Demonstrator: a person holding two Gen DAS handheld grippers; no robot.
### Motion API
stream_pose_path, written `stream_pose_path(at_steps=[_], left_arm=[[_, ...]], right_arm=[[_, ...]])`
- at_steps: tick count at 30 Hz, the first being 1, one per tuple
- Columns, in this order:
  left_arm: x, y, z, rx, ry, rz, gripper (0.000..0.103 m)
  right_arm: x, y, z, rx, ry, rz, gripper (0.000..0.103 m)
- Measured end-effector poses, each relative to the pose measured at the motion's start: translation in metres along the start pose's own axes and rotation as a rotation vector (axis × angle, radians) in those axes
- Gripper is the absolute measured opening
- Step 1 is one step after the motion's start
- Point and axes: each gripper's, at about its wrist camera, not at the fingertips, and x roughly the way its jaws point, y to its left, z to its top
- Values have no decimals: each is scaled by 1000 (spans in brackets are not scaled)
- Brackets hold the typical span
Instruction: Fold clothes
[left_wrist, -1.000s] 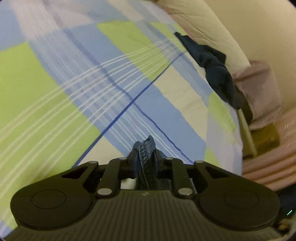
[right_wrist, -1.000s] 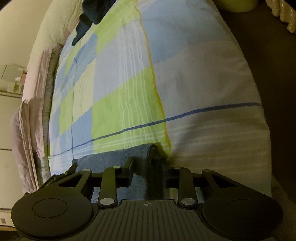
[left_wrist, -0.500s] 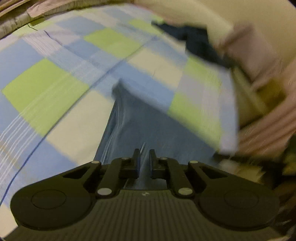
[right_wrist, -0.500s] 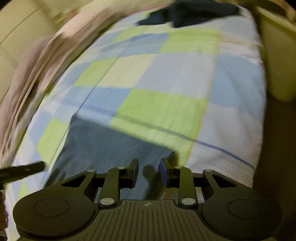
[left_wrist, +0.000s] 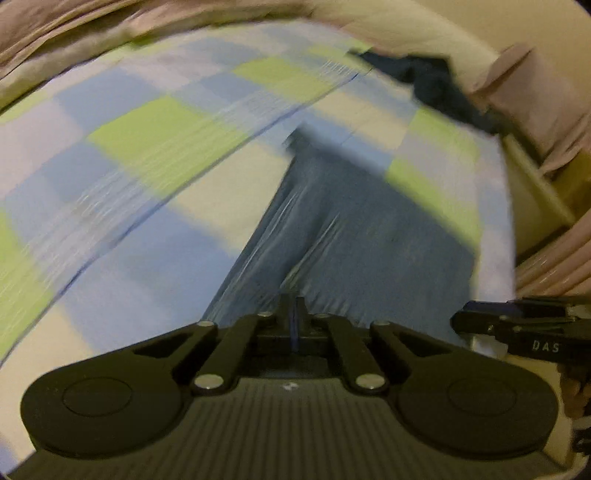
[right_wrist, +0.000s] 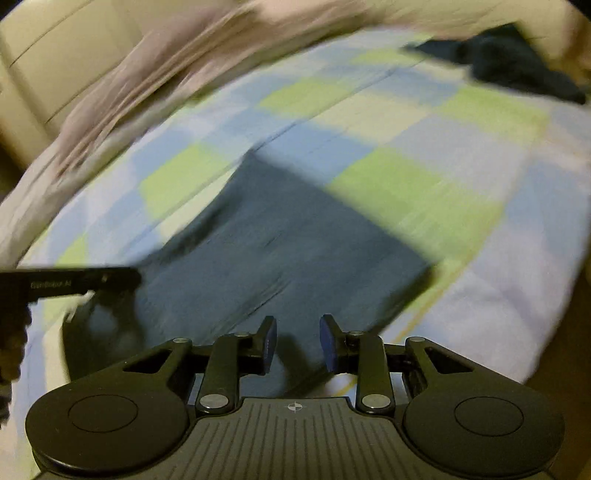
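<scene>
In the left wrist view, the left gripper was seen closed, nothing visibly pinched, over blue jeans spread mid-frame on the checked bedspread. In the right wrist view, the right gripper was held apart and empty above the jeans at frame centre.

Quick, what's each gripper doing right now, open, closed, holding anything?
Left gripper: jaws closed, nothing visibly pinched; the denim garment lies just ahead.
Right gripper: jaws open, holding nothing, above the garment.
</scene>
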Motion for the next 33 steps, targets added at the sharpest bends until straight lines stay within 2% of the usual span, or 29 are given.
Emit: stream_pose_path(at_steps=[2,4,7,9,10,11,13,15,18,20,24,30,33], left_arm=[[-8,6,-13,-127,2,-2,3],[-22,2,-16,-201,19,35,3],[-50,-9,-16,-292,78,89,3],[-75,-15,-16,-370,129,121,9],[-88,-16,-17,-397,149,129,10],[-101,-19,-17,-423,168,136,14],[-126,-27,-16,-459,189,157,18],[-149,-34,-10,-490,177,184,26],[-175,-44,0,-520,149,232,29],[-191,-52,5,-547,123,274,32],[-215,-74,9,-599,63,345,37],[-211,-119,3,-755,24,478,38],[-199,-157,9,-797,3,507,38]], right_arm=[[13,14,-12,-77,73,-30,30],[8,18,-5,-79,149,-9,30],[-14,26,18,-100,173,11,30],[-28,31,33,-114,189,24,30],[-35,33,41,-120,197,30,34],[-43,35,48,-127,205,37,44],[-57,40,63,-141,220,50,51],[-71,45,79,-155,236,63,51],[-92,54,101,-184,260,83,55],[-99,68,114,-285,277,94,58],[-104,79,126,-428,314,124,58],[-115,46,134,-589,355,197,58],[-127,8,147,-626,345,205,58]])
